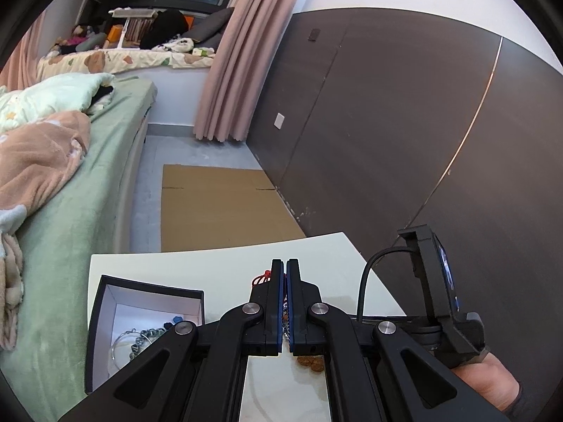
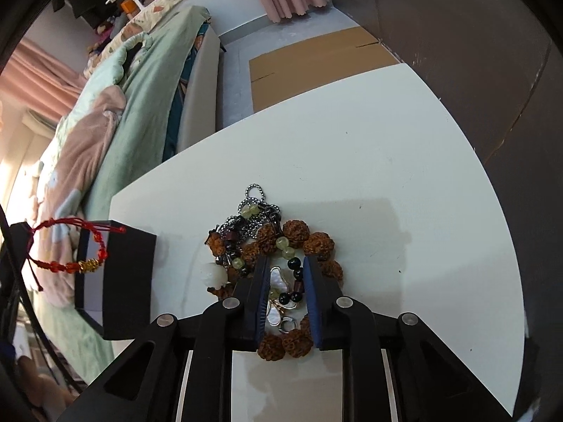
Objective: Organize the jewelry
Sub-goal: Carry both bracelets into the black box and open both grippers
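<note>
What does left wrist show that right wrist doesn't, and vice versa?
Left wrist only: the black box's white interior, holding a thin silver bangle and a dark beaded bracelet; the shut left gripper with a bit of red cord showing beside its fingers.

Right wrist only: the jewelry pile of brown seed beads, silver chain and green beads; the open right gripper straddling a shell pendant; the whole red cord bracelet hanging at the left edge, over the box.

Both: white table, black box, bed, cardboard on the floor.

Left gripper [image 1: 285, 263] fingers pressed nearly together; right gripper [image 2: 285, 263] fingers spread apart, angled downward
</note>
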{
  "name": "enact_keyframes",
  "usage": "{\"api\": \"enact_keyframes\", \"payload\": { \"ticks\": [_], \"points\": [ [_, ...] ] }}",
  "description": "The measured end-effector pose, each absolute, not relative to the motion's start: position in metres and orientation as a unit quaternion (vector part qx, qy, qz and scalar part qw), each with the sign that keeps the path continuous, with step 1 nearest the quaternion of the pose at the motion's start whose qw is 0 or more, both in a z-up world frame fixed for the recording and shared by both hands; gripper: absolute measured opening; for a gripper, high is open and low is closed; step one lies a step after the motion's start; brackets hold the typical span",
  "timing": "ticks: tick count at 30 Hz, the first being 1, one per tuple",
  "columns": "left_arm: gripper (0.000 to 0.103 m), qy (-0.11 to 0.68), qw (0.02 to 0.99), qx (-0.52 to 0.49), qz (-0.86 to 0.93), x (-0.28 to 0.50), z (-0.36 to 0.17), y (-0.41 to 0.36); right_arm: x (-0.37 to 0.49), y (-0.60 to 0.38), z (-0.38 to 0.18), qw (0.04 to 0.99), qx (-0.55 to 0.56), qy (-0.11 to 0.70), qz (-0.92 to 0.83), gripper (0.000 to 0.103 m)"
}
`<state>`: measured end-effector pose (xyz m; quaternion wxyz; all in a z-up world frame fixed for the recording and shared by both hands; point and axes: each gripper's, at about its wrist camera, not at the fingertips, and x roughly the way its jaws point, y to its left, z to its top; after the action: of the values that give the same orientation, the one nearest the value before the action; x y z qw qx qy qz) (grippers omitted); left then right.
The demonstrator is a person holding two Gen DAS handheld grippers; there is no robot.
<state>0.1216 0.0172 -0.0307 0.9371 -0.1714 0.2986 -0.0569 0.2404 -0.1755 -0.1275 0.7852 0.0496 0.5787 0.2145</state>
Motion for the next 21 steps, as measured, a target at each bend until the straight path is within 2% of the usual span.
{"api": "enact_keyframes", "payload": {
  "ticks": [4, 5, 8, 10, 11, 16, 21],
  "points": [
    [0.001, 0.297, 0.938, -0.171, -0.056, 0.120, -0.030, 0.018, 0.239, -0.168, -0.136, 0.779, 0.018, 0.592, 0.205, 0.021],
    [0.001, 0.297, 0.938, -0.170, -0.055, 0.120, -0.031, 0.019, 0.238, -0.164, -0.137, 0.782, 0.007, 0.589, 0.206, 0.017],
    [0.001, 0.299, 0.938, -0.169, -0.051, 0.120, -0.032, 0.019, 0.236, -0.158, -0.136, 0.786, -0.015, 0.586, 0.197, 0.017],
    [0.001, 0.300, 0.938, -0.168, -0.049, 0.120, -0.032, 0.021, 0.237, -0.161, -0.136, 0.787, -0.010, 0.585, 0.196, 0.014],
    [0.001, 0.300, 0.938, -0.168, -0.048, 0.120, -0.032, 0.021, 0.237, -0.162, -0.136, 0.787, -0.005, 0.584, 0.199, 0.010],
    [0.001, 0.295, 0.939, -0.170, -0.045, 0.119, -0.029, 0.026, 0.236, -0.177, -0.124, 0.791, 0.033, 0.572, 0.215, 0.009],
    [0.001, 0.286, 0.942, -0.171, -0.036, 0.112, -0.022, 0.038, 0.230, -0.196, -0.097, 0.785, 0.118, 0.542, 0.276, 0.009]
  ]
}}
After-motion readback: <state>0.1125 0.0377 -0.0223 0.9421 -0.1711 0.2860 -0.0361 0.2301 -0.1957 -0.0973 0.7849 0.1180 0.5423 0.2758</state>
